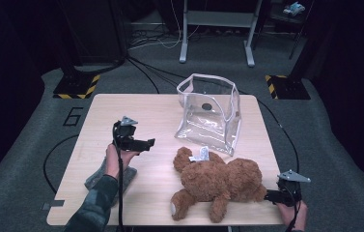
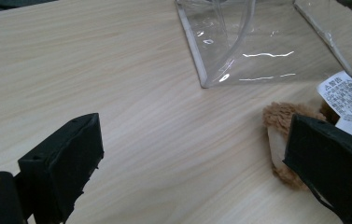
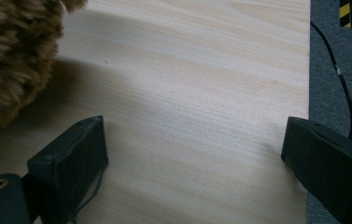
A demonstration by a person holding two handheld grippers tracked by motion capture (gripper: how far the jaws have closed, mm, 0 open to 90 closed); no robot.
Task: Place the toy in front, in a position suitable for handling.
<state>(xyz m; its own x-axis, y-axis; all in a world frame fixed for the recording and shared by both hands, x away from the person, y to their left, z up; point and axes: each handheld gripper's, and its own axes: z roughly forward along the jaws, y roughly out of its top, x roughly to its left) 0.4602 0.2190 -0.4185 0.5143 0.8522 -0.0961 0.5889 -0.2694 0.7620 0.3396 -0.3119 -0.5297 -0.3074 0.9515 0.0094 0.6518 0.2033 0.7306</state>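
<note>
**Both grippers apart beside the bear**

The bear (image 1: pixel 220 182) lies on the surface (image 1: pixel 155 111), just in front of the clear bag (image 1: pixel 208 113). The left gripper (image 1: pixel 146 144) hovers with jaws apart near its head. The right gripper (image 1: pixel 270 196), jaws apart, seems almost to touch its rear.

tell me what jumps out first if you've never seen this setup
A big brown teddy bear sprawls across the near right part of the wooden table, a white label at its head end. Just behind it stands a clear plastic bag, open at the top. The left gripper hovers open to the bear's left, and the right gripper, also open, sits at the bear's right edge.
</note>
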